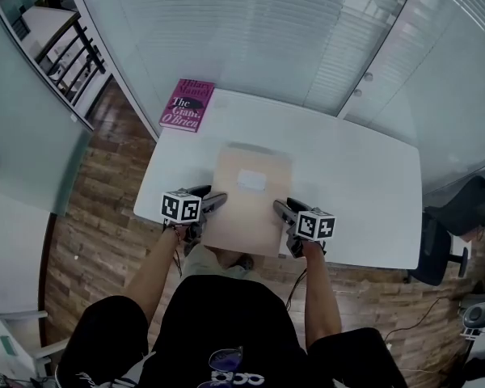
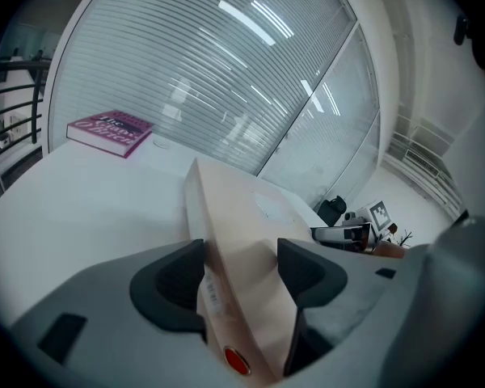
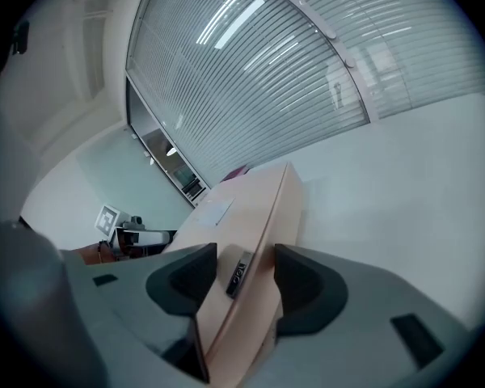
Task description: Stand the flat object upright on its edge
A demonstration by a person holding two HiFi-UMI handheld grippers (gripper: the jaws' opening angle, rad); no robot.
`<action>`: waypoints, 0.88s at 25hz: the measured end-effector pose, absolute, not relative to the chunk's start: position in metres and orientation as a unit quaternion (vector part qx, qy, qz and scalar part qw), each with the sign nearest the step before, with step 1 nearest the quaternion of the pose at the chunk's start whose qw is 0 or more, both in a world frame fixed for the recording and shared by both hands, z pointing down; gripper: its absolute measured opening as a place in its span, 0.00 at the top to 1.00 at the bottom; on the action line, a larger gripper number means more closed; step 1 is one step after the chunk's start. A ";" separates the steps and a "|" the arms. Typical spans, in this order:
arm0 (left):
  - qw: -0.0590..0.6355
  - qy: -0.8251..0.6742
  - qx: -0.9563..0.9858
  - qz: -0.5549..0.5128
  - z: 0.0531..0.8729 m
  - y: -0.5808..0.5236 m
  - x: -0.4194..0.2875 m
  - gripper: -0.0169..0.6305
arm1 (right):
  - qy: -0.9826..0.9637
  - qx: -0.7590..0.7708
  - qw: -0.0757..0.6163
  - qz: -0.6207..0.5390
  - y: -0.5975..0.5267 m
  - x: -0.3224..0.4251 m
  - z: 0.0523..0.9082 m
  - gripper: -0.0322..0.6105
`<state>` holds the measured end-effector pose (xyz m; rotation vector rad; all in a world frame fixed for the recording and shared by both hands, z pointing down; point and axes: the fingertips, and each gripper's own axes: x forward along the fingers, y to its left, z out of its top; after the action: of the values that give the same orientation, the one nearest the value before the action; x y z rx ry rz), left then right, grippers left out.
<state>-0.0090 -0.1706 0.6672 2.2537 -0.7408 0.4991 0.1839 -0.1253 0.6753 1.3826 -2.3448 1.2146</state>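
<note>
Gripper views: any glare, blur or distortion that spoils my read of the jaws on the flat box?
Left gripper view: heavy fisheye, dark corners, light streaks on the blinds; the flat box soft near the jaws, readable. Right gripper view: same bending and streaks, its edge clearer. Head view: even light, mild curving.

A white desk fills the middle of the head view. A closed magenta book lies flat on its corner, upper left of centre. Wooden floor shows at the left, and a black office chair stands at the right edge. Glass walls with blinds run across the top.
</note>
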 end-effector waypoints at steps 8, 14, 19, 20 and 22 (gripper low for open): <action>0.319 -0.284 0.888 0.170 0.631 -0.191 -0.015 0.54 | -0.793 0.492 0.069 0.352 -0.150 0.179 0.629 0.58; 0.290 -0.279 0.904 0.144 0.592 -0.222 -0.019 0.56 | -0.794 0.515 0.046 0.321 -0.177 0.177 0.591 0.60; 0.265 -0.277 0.915 0.129 0.563 -0.250 -0.034 0.58 | -0.795 0.527 0.038 0.298 -0.200 0.165 0.568 0.61; 0.261 -0.276 0.916 0.124 0.558 -0.256 -0.038 0.60 | -0.795 0.529 0.037 0.294 -0.205 0.162 0.564 0.61; 0.254 -0.275 0.920 0.116 0.548 -0.268 -0.046 0.62 | -0.796 0.533 0.037 0.284 -0.215 0.155 0.556 0.61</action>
<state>-0.0463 -0.2680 0.5480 2.4990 -0.7482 0.3146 0.1545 -0.2153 0.5555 1.6376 -2.4436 0.8706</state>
